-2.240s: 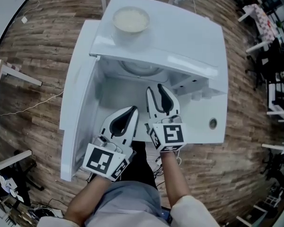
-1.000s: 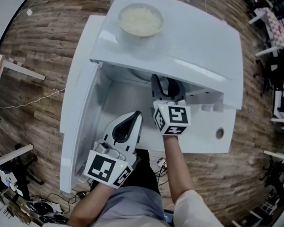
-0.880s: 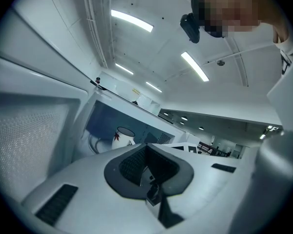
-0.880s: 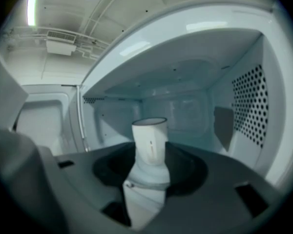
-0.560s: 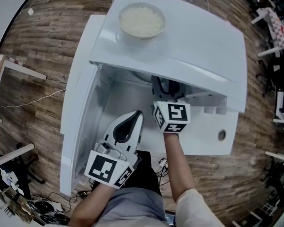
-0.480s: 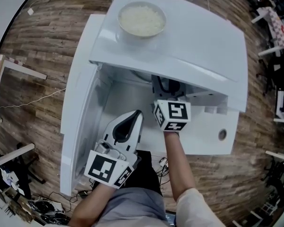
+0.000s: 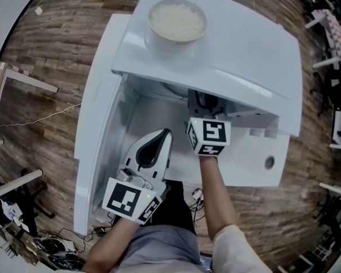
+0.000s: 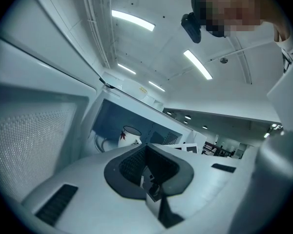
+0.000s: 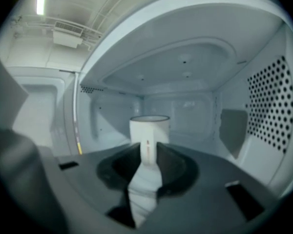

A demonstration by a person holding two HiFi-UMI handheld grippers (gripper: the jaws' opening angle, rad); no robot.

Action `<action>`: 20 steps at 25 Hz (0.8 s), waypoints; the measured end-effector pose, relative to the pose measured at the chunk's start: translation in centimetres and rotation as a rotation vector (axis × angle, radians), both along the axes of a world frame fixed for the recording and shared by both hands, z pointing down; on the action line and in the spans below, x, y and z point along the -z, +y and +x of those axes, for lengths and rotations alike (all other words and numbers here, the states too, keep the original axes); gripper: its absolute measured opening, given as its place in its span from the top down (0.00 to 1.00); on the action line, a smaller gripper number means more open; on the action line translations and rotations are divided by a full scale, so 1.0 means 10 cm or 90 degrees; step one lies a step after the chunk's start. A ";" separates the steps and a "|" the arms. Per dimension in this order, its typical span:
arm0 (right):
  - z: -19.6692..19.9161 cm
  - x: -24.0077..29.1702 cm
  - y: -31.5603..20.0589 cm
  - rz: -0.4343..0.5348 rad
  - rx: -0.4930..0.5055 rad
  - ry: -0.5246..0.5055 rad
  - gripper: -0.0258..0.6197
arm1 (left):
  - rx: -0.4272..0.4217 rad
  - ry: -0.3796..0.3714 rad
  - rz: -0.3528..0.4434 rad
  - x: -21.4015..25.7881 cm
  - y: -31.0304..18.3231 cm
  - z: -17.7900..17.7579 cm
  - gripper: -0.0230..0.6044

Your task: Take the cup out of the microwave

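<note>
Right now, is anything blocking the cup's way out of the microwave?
Nothing visible: the door is swung open. Only the right gripper reaches in; its fingers have just been closing, with the cup between them.

A white microwave is carrying a white bowl of cream-coloured food above a brown wood-plank floor. Inside, a white cup is showing a small red mark. The left gripper and right gripper are showing white shells, black pads and black-and-white square-patterned cubes.
</note>
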State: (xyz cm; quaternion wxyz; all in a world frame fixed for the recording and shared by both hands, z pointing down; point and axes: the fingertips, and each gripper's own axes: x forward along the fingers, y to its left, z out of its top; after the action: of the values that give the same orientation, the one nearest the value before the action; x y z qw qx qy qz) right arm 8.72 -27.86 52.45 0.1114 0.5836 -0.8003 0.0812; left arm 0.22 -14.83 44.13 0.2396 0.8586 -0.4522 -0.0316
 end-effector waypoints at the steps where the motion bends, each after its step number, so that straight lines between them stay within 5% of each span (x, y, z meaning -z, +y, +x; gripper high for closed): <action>1: 0.00 0.00 0.00 0.001 -0.001 0.005 0.81 | 0.000 0.000 0.000 0.00 -0.01 0.00 0.94; 20: 0.00 0.08 0.09 0.027 -0.004 0.022 0.85 | 0.012 -0.012 0.003 -0.02 -0.04 -0.06 0.94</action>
State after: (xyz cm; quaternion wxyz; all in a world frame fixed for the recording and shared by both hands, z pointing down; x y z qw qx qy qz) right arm 8.74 -26.94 51.67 0.1127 0.5897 -0.7979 0.0545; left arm -0.37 -15.26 44.31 0.2331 0.8552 -0.4622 -0.0270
